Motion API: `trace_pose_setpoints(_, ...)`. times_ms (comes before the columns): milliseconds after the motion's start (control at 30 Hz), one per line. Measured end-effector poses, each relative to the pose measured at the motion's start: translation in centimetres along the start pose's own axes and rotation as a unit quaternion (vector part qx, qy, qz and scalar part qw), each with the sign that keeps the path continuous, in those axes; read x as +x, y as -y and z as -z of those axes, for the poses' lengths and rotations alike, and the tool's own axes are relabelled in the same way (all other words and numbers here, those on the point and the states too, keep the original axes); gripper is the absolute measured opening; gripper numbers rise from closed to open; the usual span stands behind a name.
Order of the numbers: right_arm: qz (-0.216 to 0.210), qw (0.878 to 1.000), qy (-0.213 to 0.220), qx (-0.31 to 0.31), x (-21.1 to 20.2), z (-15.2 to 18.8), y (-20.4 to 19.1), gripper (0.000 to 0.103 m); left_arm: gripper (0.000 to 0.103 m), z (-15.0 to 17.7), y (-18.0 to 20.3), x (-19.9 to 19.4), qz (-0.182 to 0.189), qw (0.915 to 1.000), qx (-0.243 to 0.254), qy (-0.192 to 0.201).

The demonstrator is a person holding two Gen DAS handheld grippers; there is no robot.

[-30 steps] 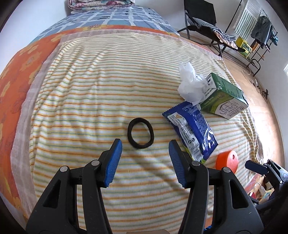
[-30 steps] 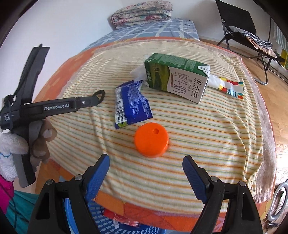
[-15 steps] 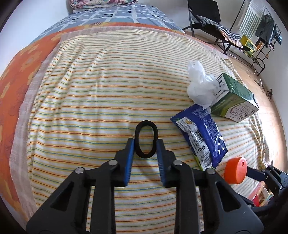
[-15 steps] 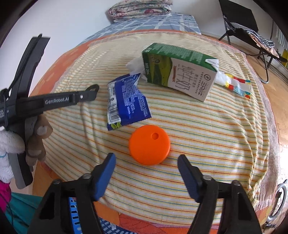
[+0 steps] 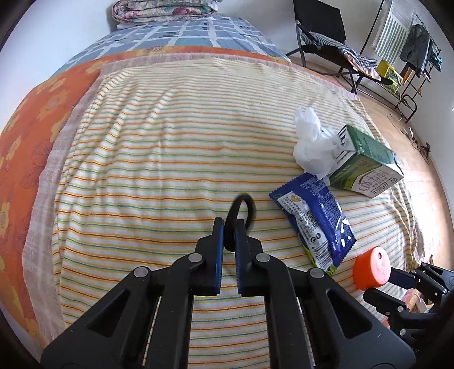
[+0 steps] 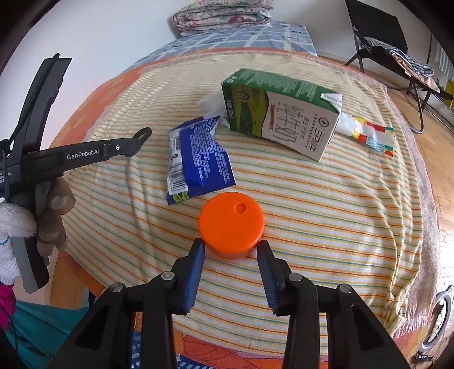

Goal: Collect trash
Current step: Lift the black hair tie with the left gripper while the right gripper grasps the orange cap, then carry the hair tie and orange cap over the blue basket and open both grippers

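Observation:
My left gripper (image 5: 229, 227) is shut on a black hair band (image 5: 244, 207), pinched into a narrow upright loop above the striped blanket (image 5: 159, 147). My right gripper (image 6: 230, 246) has its blue pads at both sides of an orange round lid (image 6: 231, 224) near the bed's front edge; the jaws touch or nearly touch it. A blue snack wrapper (image 6: 195, 161) lies beyond the lid. A green and white milk carton (image 6: 281, 113) lies on its side behind it, with crumpled white tissue (image 5: 312, 144) beside it and a colourful wrapper (image 6: 369, 133) to its right.
Folded bedding (image 6: 224, 14) is stacked at the far end of the bed. A black folding chair (image 5: 323, 31) and a clothes rack (image 5: 411, 42) stand on the wooden floor at right. My left gripper and the gloved hand (image 6: 17, 227) show at left in the right wrist view.
My left gripper closed on the hair band and squeezed it from a flat ring into a narrow loop. My right gripper moved forward and narrowed around the orange lid.

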State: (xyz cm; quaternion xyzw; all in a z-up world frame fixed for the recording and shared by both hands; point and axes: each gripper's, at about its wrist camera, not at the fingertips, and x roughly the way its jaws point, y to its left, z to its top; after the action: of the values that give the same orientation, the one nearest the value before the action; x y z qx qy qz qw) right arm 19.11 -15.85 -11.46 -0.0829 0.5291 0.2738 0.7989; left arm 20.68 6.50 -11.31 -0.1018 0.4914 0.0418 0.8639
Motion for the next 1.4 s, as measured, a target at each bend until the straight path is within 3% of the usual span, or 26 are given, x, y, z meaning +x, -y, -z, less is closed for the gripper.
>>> trace_pose_setpoints(33,-0.002,1.0,0.002,0.0,-0.2,0.0,0.0,0.037,0.005,-0.1,0.0,-0.1,0.002,1.0,0.0,0.001)
trace_pose_setpoints(100,-0.006,1.0,0.006,-0.003,-0.7,0.0,-0.1,0.022,0.005,-0.1,0.0,-0.7,0.006,1.0,-0.003,0.006)
trace_pose_setpoints(433,-0.006,1.0,0.017,-0.016,-1.1,1.1,-0.2,0.021,0.005,0.4,-0.1,-1.2,0.004,0.9999,-0.003,0.009)
trace_pose_setpoints(467,-0.004,1.0,0.024,-0.012,-1.4,1.0,0.0,0.025,0.005,0.4,-0.1,-1.3,0.004,0.9999,-0.002,0.01)
trace_pose_setpoints(533,0.004,1.0,0.026,-0.009,-1.6,0.8,0.1,0.061,0.005,0.4,-0.2,-1.4,0.004,0.9999,-0.003,0.011)
trace_pose_setpoints(567,0.011,0.999,0.034,-0.01,-1.8,0.6,0.1,0.086,0.005,0.4,-0.2,-1.4,0.004,0.9999,-0.004,0.012)
trace_pose_setpoints(600,0.02,0.999,0.044,-0.013,-1.9,0.5,0.0,0.091,0.005,0.4,-0.3,-1.5,0.005,0.9999,-0.006,0.012)
trace_pose_setpoints(667,0.023,0.999,0.04,-0.021,-1.3,-0.2,-0.3,0.088,0.005,0.4,-0.3,-1.5,0.005,0.9999,-0.007,0.012)
trace_pose_setpoints(933,0.002,1.0,0.003,-0.017,1.6,-1.7,-0.1,0.05,0.005,0.4,-0.3,-2.6,0.014,0.9997,-0.007,0.019)
trace_pose_setpoints(1400,-0.023,0.998,0.043,-0.043,-3.8,0.4,-2.3,0.049,0.005,3.6,1.1,-6.7,0.047,0.9986,0.008,0.025)
